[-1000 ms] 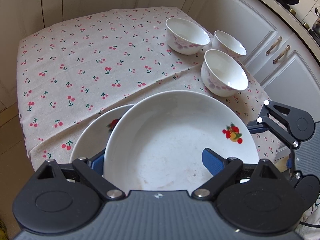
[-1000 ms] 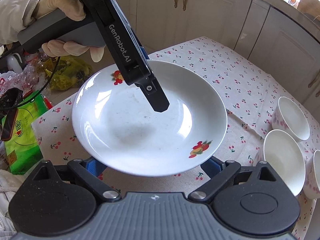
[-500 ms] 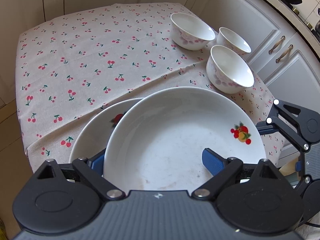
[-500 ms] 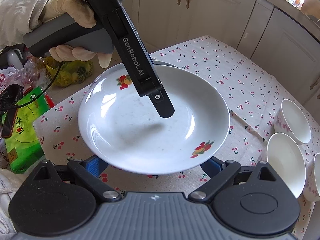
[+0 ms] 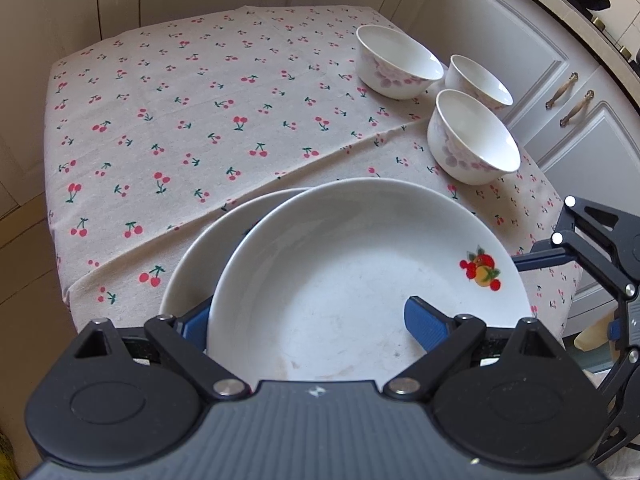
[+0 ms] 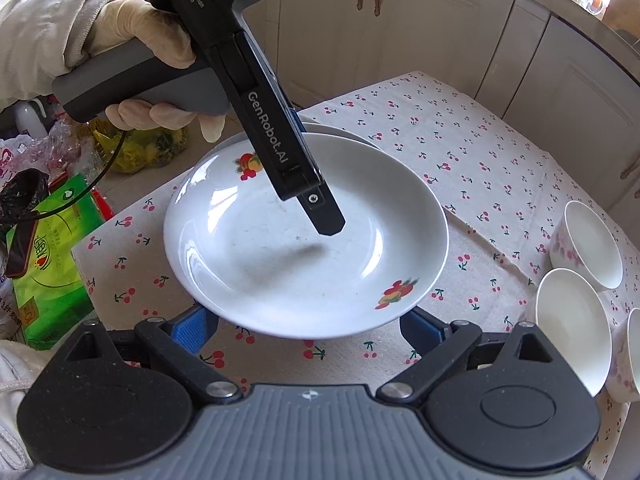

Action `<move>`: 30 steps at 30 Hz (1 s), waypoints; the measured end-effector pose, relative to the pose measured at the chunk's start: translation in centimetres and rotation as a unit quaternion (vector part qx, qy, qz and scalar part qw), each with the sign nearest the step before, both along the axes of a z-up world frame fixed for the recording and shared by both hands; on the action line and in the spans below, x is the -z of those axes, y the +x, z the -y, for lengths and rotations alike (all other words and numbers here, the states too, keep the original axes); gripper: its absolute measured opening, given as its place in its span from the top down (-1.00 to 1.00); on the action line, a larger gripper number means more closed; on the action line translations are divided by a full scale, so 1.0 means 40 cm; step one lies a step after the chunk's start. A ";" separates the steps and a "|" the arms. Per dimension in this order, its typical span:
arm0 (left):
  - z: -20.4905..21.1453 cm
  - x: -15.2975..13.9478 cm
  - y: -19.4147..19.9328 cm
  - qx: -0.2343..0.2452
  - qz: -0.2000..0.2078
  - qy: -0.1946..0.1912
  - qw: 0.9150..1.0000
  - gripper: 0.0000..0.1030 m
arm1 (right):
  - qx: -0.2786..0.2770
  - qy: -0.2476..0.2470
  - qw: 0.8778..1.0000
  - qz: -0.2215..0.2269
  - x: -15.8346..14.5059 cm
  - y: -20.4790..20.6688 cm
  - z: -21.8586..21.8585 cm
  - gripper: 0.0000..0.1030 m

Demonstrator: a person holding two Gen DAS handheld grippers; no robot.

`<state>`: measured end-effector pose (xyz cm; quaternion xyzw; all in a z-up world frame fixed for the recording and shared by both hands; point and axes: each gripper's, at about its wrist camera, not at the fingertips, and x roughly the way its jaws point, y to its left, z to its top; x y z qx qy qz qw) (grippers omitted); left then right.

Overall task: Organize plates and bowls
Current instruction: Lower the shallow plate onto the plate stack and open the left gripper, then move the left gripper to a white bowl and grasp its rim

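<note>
Left gripper (image 6: 316,196) reads "GenRobot.AI" and "DAS"

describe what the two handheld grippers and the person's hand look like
The left gripper has a black body printed "DAS" and "GenRobot.AI" in white, a grey handle, silver screws and a thin black cable. The hand wears a cream glove below an off-white sleeve. The right gripper has a ribbed grey housing, black linkage arms with round hubs and silver pivot pins, and blue finger pads.

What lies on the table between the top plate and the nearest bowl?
Only bare cherry-print tablecloth, with a fold line running across it. The left wrist view shows this stretch between the top plate and the nearest bowl; they stand apart.
</note>
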<state>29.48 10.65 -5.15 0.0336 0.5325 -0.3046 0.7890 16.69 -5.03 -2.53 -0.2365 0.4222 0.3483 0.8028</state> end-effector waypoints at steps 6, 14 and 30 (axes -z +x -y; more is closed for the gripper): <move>-0.009 -0.017 -0.002 0.000 0.008 0.016 1.000 -0.84 | -0.003 0.003 1.000 0.003 -0.003 -0.001 0.000 -0.93; -0.029 -0.037 -0.009 -0.003 0.017 0.020 1.000 -0.84 | -0.011 0.003 1.000 0.009 -0.005 -0.005 -0.008 -0.95; -0.026 -0.095 -0.083 -0.023 0.132 0.027 0.991 -0.86 | 0.060 0.043 0.996 0.051 -0.024 -0.014 0.083 -1.00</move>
